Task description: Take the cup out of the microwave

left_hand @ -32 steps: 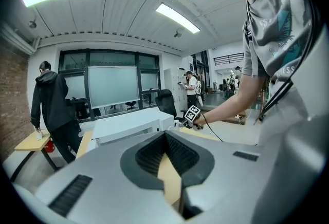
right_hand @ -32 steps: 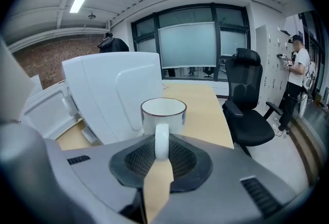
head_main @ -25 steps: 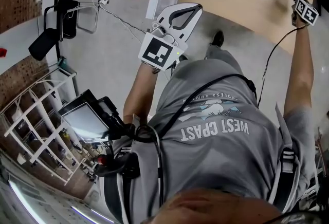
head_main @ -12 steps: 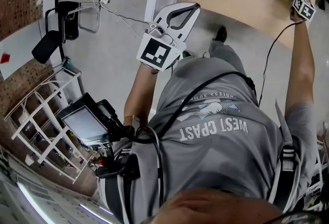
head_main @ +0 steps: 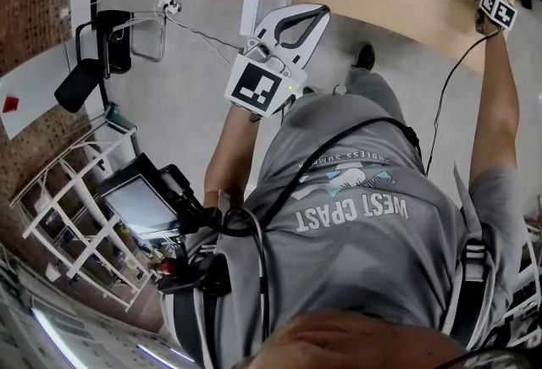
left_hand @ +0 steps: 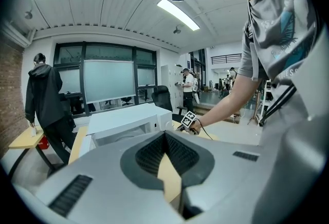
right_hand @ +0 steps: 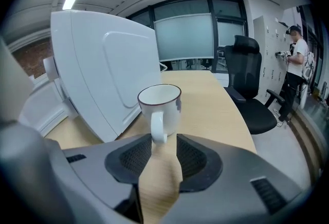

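The cup (right_hand: pixel 160 107) stands on the table (right_hand: pixel 216 105) just beside the microwave door (right_hand: pixel 103 74), its handle between the right gripper's (right_hand: pixel 164 138) opening jaws. Let them clear the handle, then draw straight back without nudging it. The left gripper (left_hand: pixel 165 135) is closed and empty.

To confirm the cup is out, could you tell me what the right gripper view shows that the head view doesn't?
Only the right gripper view: the cup upright on the table, its handle between the right gripper's opening jaws, and a chair. Only the head view: the left gripper and the person's shirt. Both: the table, the microwave and the right gripper.
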Available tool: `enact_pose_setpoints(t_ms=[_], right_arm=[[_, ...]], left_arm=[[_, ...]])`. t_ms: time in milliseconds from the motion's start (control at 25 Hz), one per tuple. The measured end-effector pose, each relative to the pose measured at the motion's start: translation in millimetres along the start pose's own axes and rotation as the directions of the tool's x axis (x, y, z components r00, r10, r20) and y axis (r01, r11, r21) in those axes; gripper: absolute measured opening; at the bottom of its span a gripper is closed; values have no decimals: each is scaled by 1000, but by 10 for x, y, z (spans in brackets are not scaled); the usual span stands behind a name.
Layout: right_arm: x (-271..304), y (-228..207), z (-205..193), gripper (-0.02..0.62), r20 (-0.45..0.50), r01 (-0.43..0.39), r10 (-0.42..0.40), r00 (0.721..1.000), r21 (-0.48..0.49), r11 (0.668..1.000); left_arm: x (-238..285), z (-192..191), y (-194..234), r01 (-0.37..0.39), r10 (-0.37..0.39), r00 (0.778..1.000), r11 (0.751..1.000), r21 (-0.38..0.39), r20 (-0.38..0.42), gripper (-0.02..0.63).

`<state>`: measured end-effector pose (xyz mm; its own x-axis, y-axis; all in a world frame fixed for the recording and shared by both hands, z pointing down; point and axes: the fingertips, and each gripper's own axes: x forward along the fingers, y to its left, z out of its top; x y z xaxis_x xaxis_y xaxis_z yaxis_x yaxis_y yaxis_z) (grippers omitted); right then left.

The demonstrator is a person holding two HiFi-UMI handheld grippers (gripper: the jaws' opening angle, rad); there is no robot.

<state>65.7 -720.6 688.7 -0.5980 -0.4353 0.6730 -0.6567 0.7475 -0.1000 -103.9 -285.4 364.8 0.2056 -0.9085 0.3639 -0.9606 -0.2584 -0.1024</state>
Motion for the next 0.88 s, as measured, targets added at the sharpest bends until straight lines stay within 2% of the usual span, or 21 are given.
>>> enact_pose_setpoints(t_ms=[160, 280, 400, 480, 600, 680, 760, 880], right_arm=[[-124, 13, -126, 131, -2, 14, -14, 1000, 12, 1000], [-328, -29, -189, 130, 38, 40, -44, 998, 87, 995], [-727, -36, -157, 130, 164, 36, -73, 984, 217, 976], [-1029, 159, -125, 130, 254, 9, -69, 965, 232, 973], [-1659, 958, 19, 130, 371, -37, -14, 928, 130, 991], [-2214, 1671, 265, 129, 470, -99, 65, 880, 47, 994], [-2749, 2355, 472, 130, 540, -156, 145, 829, -26, 987], [-3404, 3119, 597, 130, 591, -169, 214, 777, -132, 977]], left_arm=[[-132, -137, -15, -14, 15, 1000, 999, -42, 16, 44], [-190, -173, -23, -11, 10, 999, 1000, 17, 46, 44], [-219, -229, -40, -12, 9, 996, 999, 34, 83, 44], [-330, -311, -64, -21, 18, 992, 1000, 17, 127, 44], [-837, -500, -37, -40, 52, 977, 997, -65, 208, 44], [-1350, -552, -7, -41, 61, 971, 995, -92, 233, 44], [-1839, -622, -56, -51, 69, 974, 995, -90, 214, 44], [-2262, -806, -201, -61, 73, 975, 996, -65, 211, 44]])
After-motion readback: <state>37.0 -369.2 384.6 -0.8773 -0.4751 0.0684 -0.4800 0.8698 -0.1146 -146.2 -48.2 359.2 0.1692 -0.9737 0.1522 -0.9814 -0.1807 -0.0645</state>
